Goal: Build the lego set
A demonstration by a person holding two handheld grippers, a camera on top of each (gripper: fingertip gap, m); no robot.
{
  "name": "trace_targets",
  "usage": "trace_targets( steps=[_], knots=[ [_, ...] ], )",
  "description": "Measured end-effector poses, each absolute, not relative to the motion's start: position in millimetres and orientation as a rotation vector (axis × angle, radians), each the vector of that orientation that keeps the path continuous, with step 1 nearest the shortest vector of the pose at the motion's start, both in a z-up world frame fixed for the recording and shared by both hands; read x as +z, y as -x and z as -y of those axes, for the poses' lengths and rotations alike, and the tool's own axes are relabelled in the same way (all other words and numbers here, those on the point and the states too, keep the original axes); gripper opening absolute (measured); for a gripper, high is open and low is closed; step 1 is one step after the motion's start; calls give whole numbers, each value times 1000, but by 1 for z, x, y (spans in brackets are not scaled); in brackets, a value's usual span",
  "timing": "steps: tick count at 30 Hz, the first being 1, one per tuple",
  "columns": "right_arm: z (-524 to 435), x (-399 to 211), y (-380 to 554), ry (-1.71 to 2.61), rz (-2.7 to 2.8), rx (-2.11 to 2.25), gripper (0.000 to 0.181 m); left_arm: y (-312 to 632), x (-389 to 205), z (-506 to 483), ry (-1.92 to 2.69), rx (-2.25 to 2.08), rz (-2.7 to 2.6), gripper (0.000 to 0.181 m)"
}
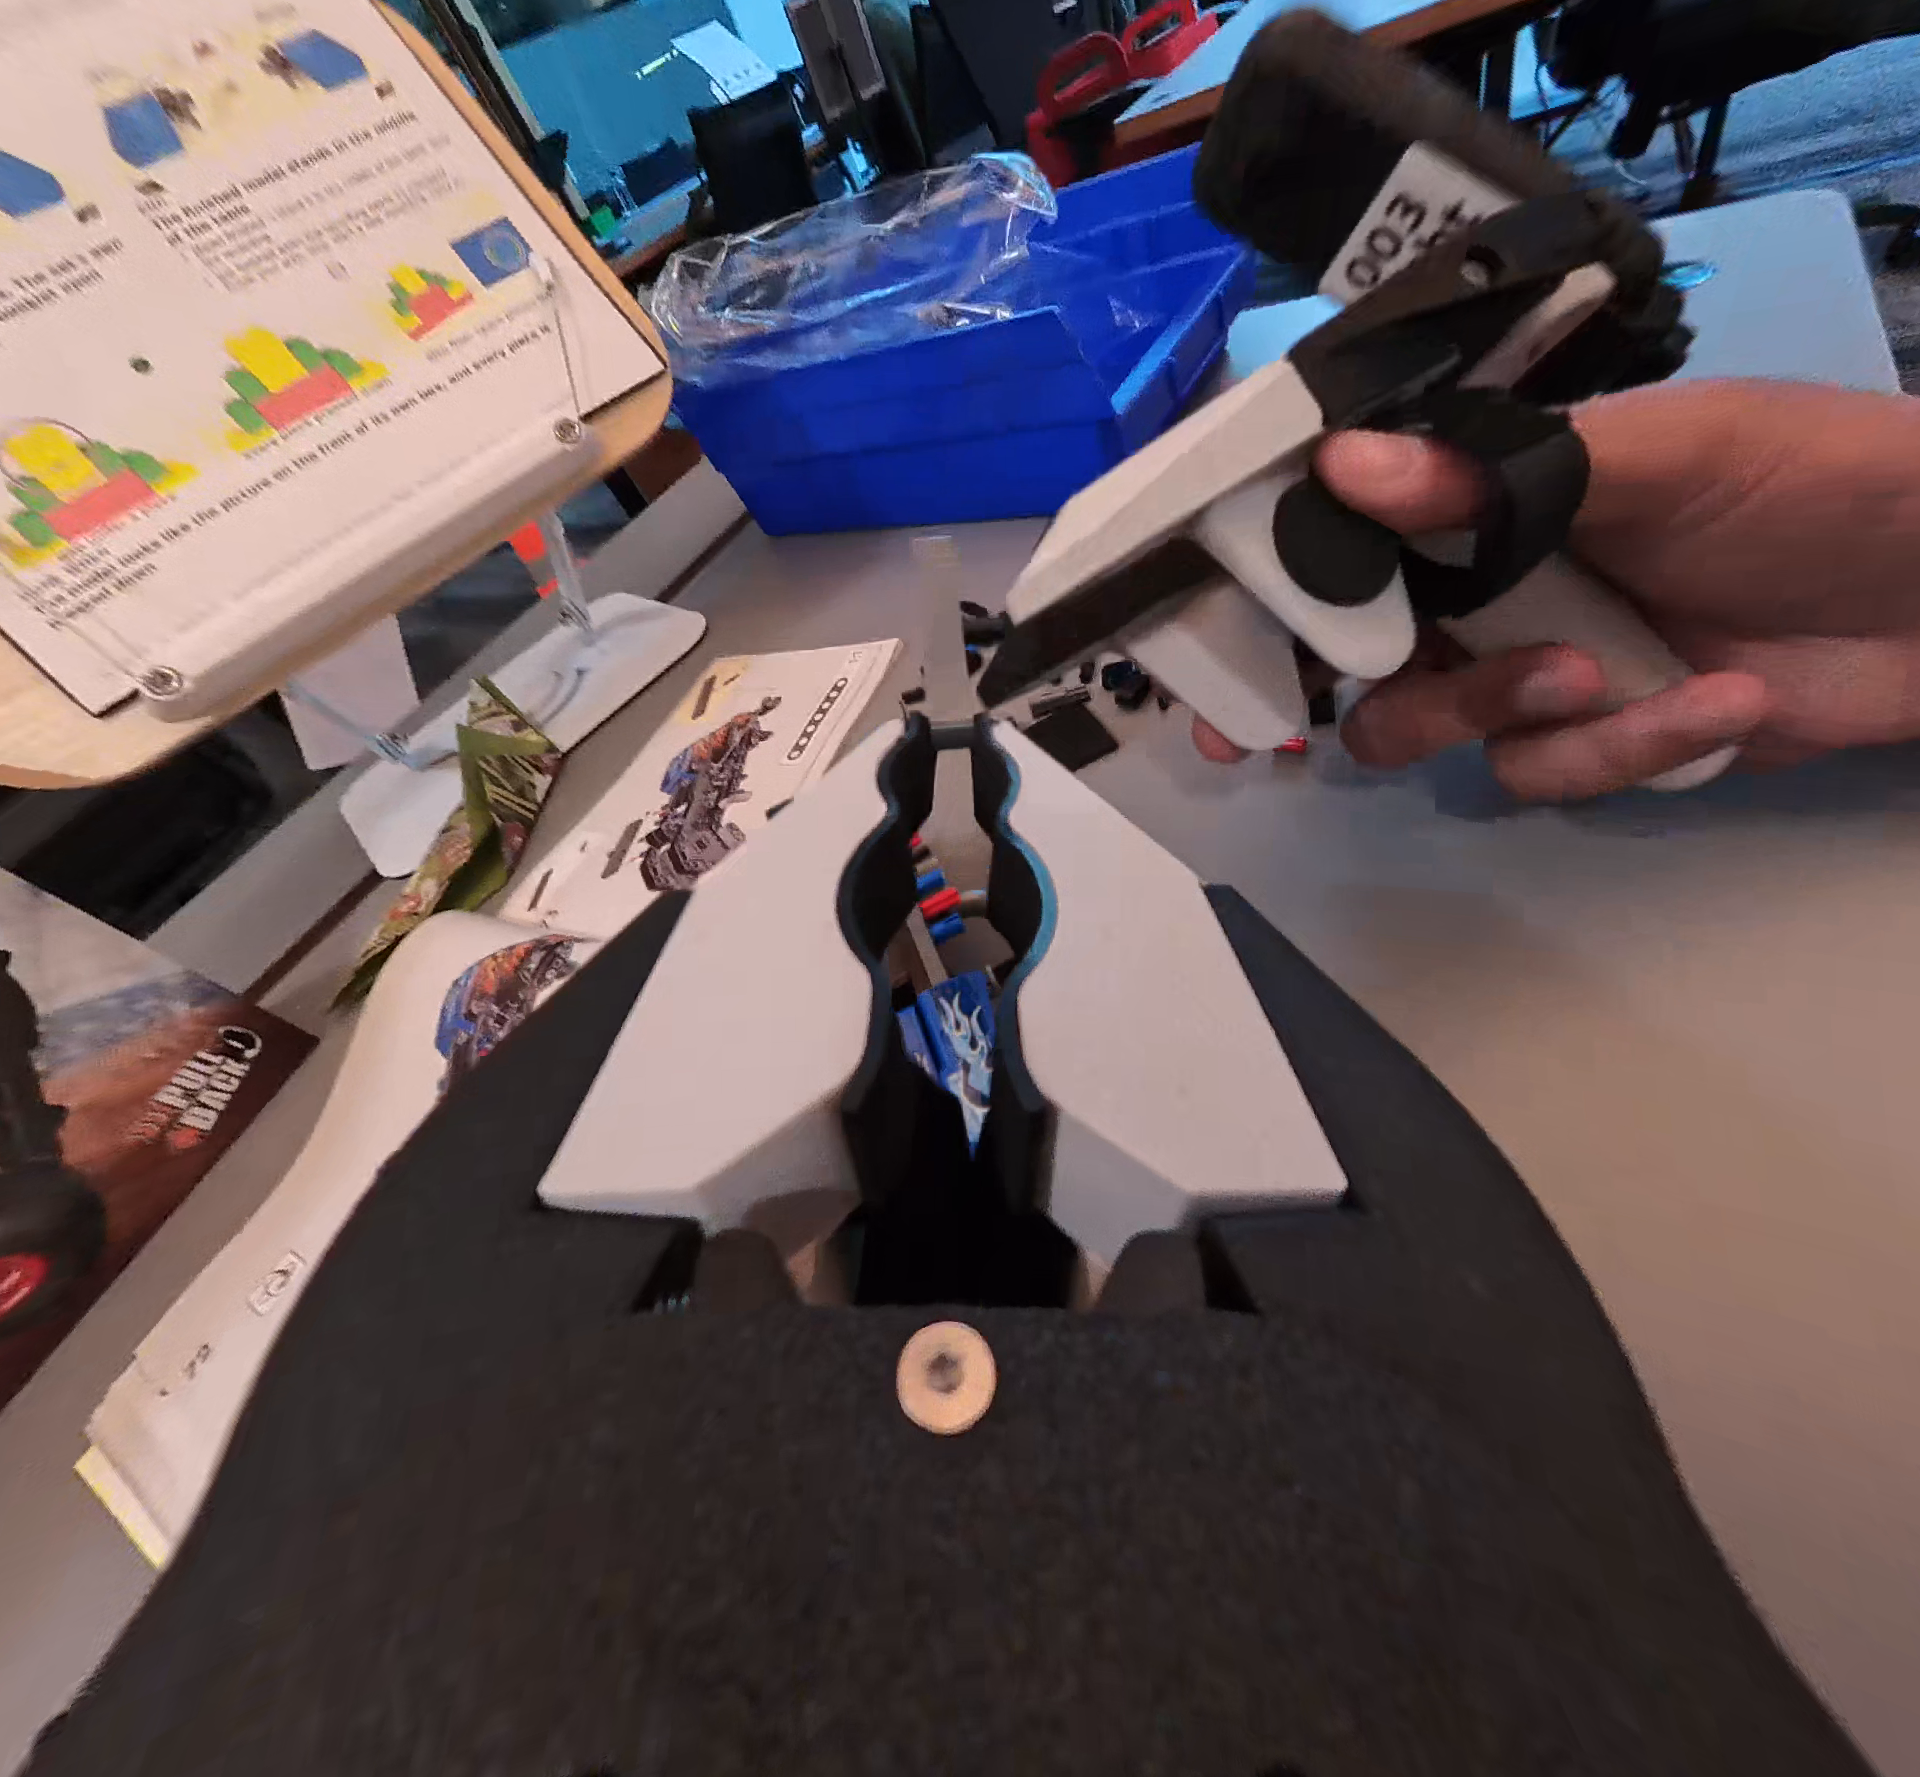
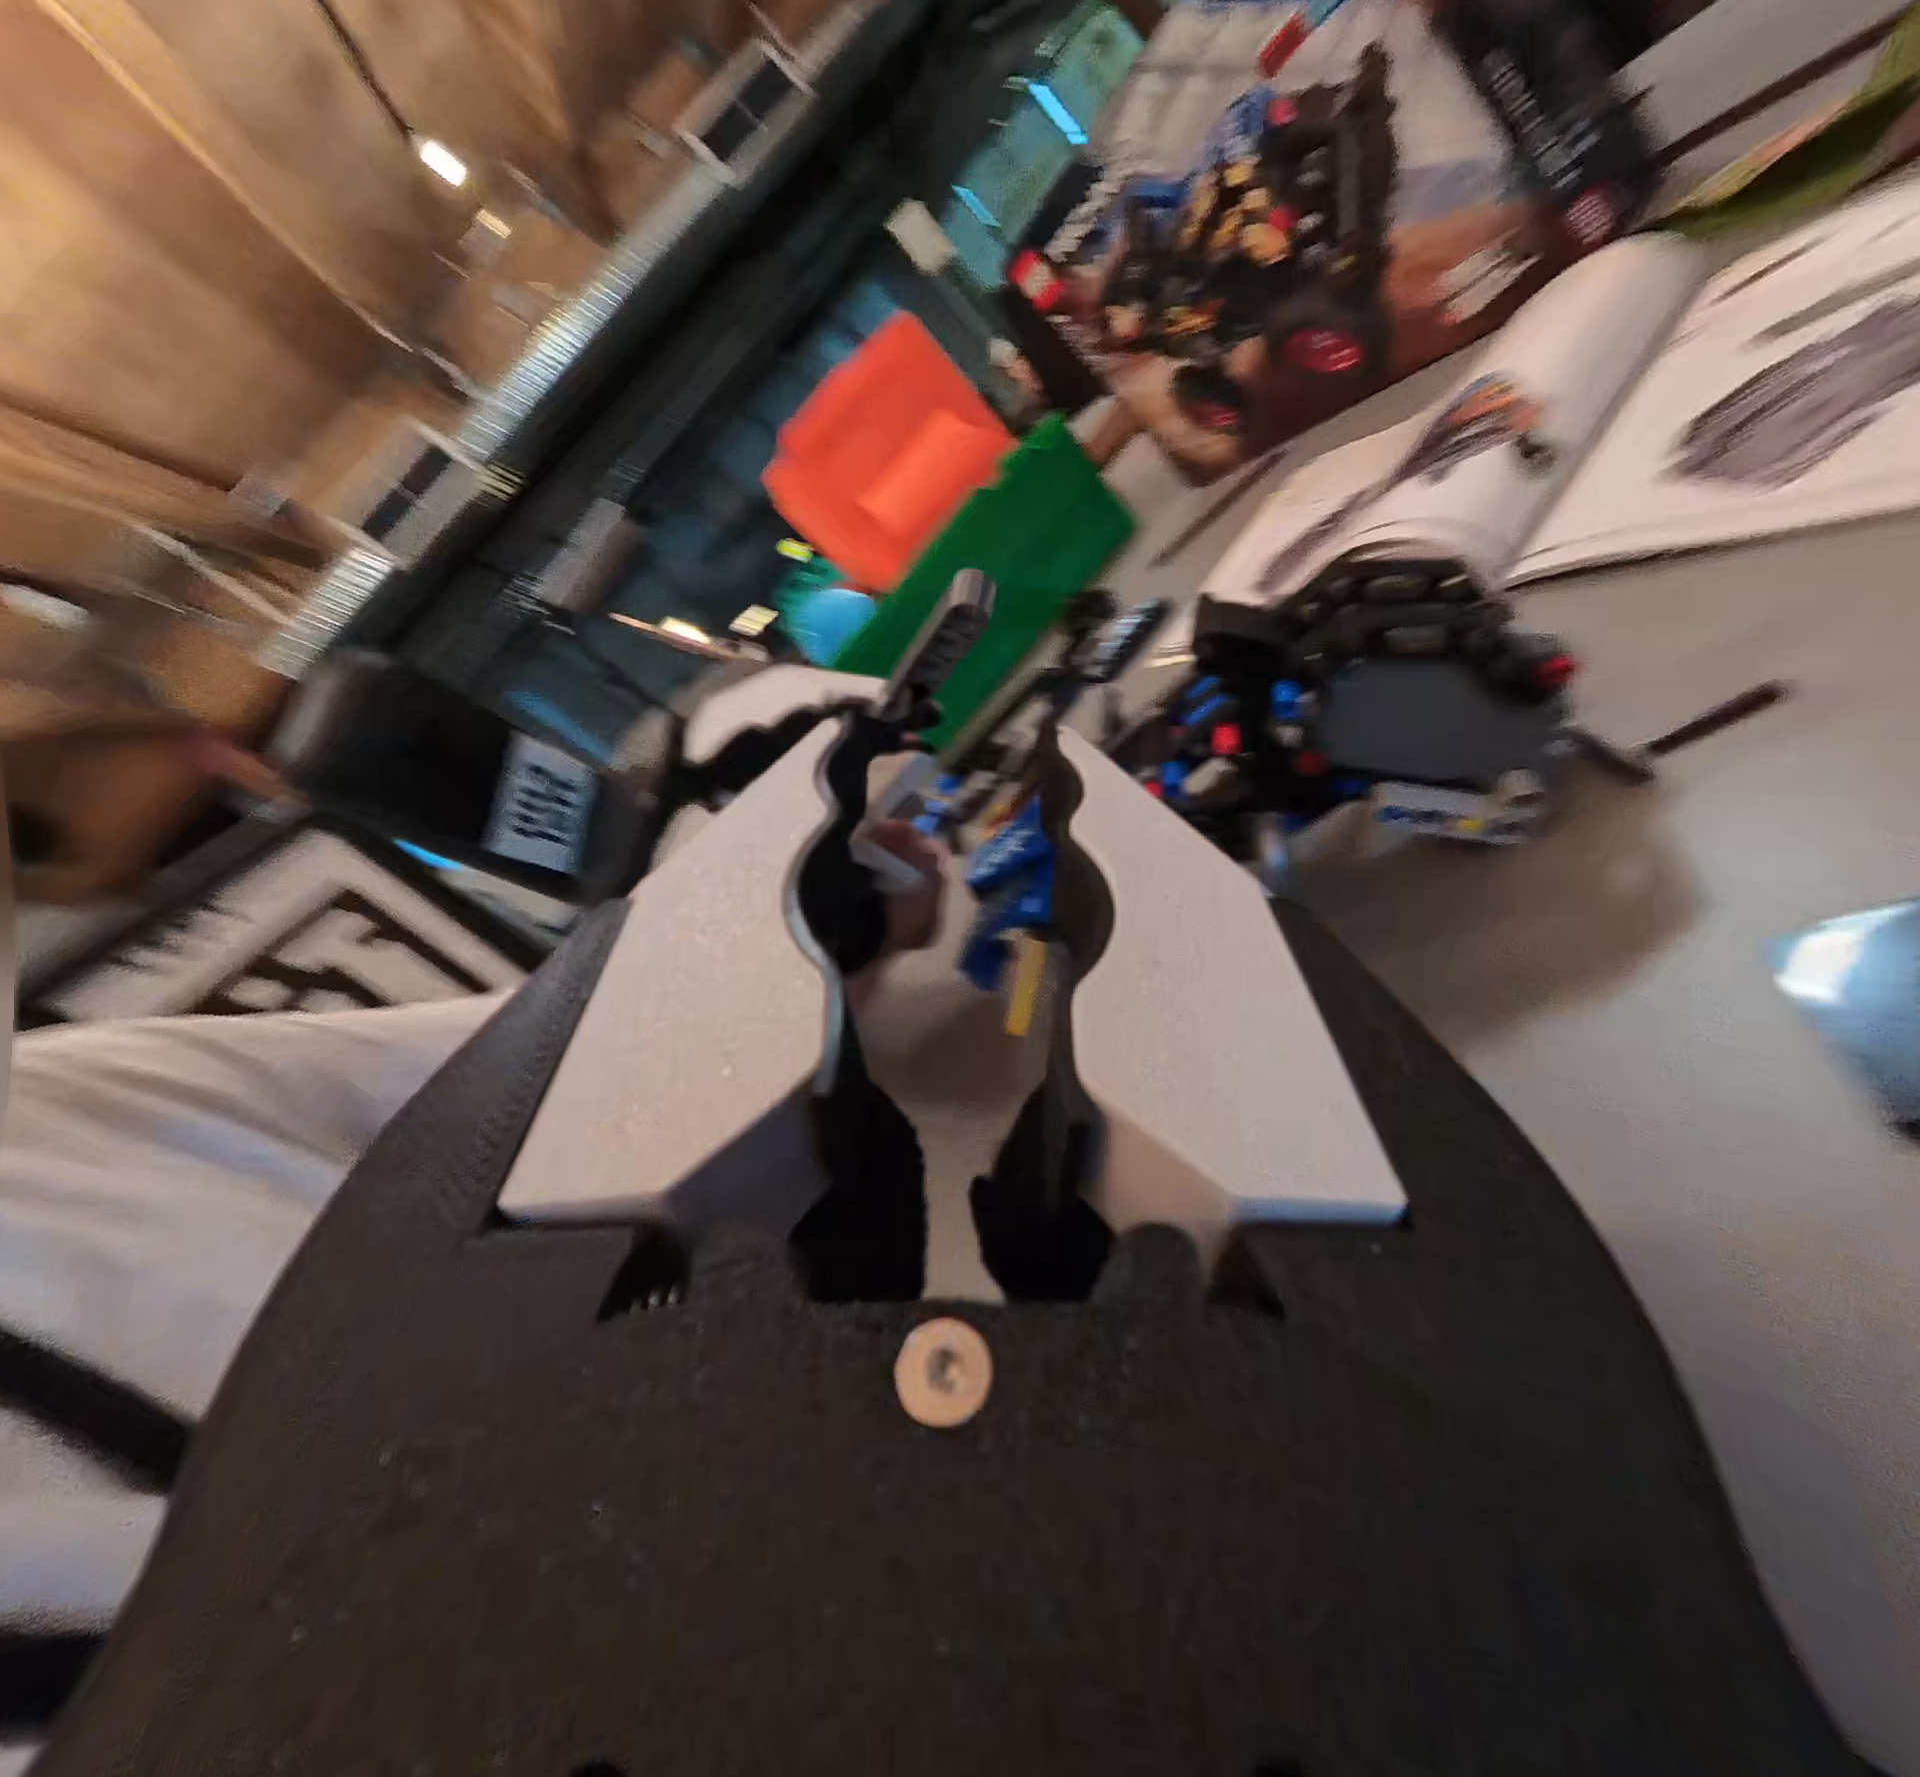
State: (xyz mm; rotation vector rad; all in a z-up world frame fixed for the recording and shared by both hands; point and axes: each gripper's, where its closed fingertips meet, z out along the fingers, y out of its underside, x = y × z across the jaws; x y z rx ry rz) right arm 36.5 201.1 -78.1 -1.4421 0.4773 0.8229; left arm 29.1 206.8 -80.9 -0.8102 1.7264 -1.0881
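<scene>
In the left wrist view my left gripper [image 1: 951, 735] is shut on a long grey beam [image 1: 943, 626] that sticks out past its tips. Below the tips, between the fingers, hangs a blue flame-printed lego piece [image 1: 961, 1031] with red and blue pins. The right gripper [image 1: 997, 688], held by a hand [image 1: 1714, 584], comes in from the right with its tips close beside the left tips. The right wrist view is blurred: the right gripper [image 2: 961, 725] stands partly open around the blue piece [image 2: 1008, 854], with the grey beam [image 2: 951, 631] above its left fingertip. A part-built dark model [image 2: 1392, 719] sits on the table.
A blue bin [image 1: 987, 418] with a clear plastic bag [image 1: 862, 241] stands behind. A picture board on a stand [image 1: 260, 293] is at the left. An open instruction booklet [image 1: 727, 771] and the lego box [image 2: 1351, 169] lie nearby. Small loose parts [image 1: 1081, 740] lie under the right gripper. Both grippers' tips are close together, under 4 cm apart.
</scene>
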Motion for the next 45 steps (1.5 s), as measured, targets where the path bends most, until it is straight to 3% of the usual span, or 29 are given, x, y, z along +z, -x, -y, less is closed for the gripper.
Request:
trace_targets(
  steps=[11,19,23,29,31,34,41,42,45],
  knots=[
    [-207,-71,-27,1299,-543,984,9,-28,-85,-202,805,-1050,-1707,5],
    [-207,-71,-32,1308,-508,944,8,-30,-86,-200,876,-1108,-1711,6],
    [-204,-78,-42,1394,-472,882,4,-29,-100,-191,853,-1078,-1868,17],
    [-187,-95,-62,1580,-445,727,5,-38,-75,-253,1250,-1379,-1948,24],
    [-190,-99,-60,1589,-467,772,5,-51,-84,-269,1448,-1455,-2038,35],
    [-196,-102,-55,1574,-482,811,5,-52,-105,-262,1750,-1709,-2232,37],
    [-194,-103,-58,1561,-496,780,5,-56,-120,-264,1974,-1970,-2323,12],
    [-194,-103,-59,1558,-502,777,5,-58,-125,-269,2000,-1913,-2317,37],
    [-194,-104,-62,1555,-512,789,5,-54,-130,-273,1980,-1845,-2378,36]
  ],
)
